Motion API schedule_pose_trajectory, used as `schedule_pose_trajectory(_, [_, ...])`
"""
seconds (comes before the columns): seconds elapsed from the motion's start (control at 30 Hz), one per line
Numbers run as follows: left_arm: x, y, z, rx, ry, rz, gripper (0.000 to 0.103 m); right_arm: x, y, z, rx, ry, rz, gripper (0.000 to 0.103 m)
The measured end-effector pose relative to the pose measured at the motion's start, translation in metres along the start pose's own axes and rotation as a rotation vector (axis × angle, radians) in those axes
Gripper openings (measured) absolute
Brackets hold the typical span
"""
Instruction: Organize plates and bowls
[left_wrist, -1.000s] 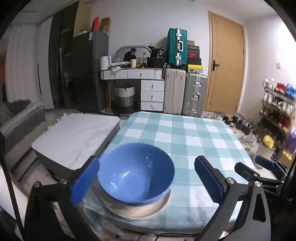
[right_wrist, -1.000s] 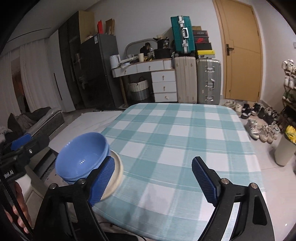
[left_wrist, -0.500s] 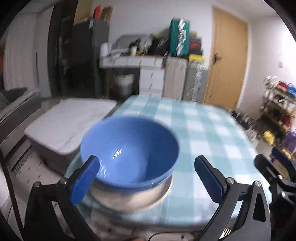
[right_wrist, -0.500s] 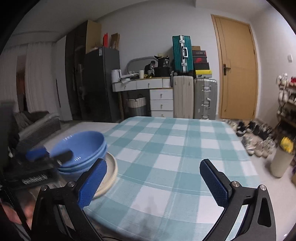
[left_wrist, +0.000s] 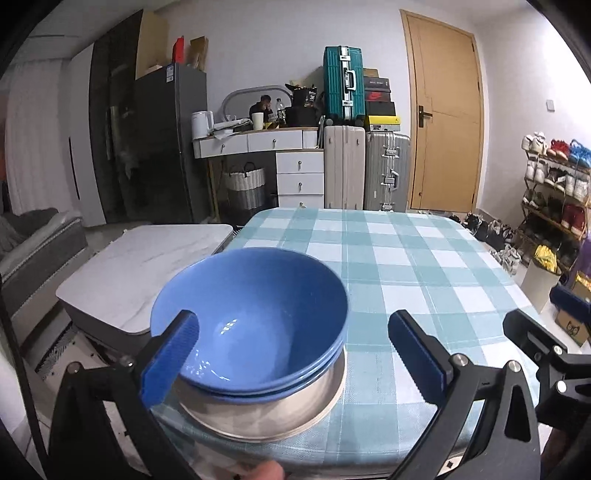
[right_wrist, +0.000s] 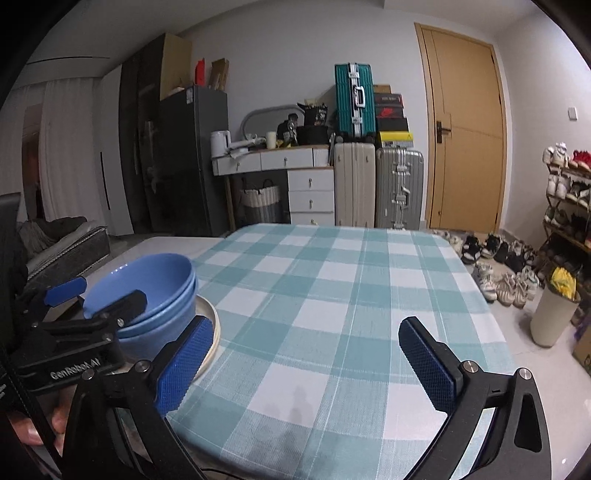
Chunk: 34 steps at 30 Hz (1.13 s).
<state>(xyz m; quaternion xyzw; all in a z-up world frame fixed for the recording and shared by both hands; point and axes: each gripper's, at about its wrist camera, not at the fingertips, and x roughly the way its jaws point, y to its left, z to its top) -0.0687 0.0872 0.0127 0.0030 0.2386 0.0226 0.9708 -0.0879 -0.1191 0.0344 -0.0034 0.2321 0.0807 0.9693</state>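
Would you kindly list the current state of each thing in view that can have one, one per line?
Left gripper: open, one finger inside the top bowl, gripping nothing.
Right gripper: open, empty, over the tablecloth.
Blue bowls: two, nested, upright, empty, on the plate.
Plate: flat on the tablecloth, near its corner.
Door: shut.
Desk drawers: shut.

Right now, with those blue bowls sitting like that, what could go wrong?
The blue bowls are stacked on a plate close to the table's near corner, so a nudge could push the stack off. The open left gripper straddles the bowl rim; closing carelessly might tip the top bowl or drag the tablecloth.
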Motion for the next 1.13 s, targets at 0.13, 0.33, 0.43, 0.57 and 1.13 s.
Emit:
schedule_pose_trajectory(0.13, [0.003,0.002,0.0,-0.006,0.013,0.021,0.103,0.002,-0.007,-0.002,0.018,0.013,-0.015,0.102])
schedule_pose_trajectory(0.33, [0.003,0.006,-0.002,-0.015,0.008,0.044,0.103,0.008,-0.013,-0.005,0.024,0.038,-0.023,0.102])
schedule_pose_trajectory(0.43, [0.001,0.006,-0.002,-0.019,0.0,0.042,0.103,0.01,-0.013,-0.006,0.02,0.045,-0.018,0.102])
schedule_pose_trajectory(0.57, [0.0,0.004,-0.003,-0.005,-0.006,0.047,0.103,0.009,-0.009,-0.007,-0.003,0.044,-0.017,0.102])
schedule_pose_trajectory(1.13, [-0.005,-0.001,-0.005,0.041,-0.029,0.076,0.103,0.014,-0.004,-0.009,-0.023,0.068,-0.027,0.102])
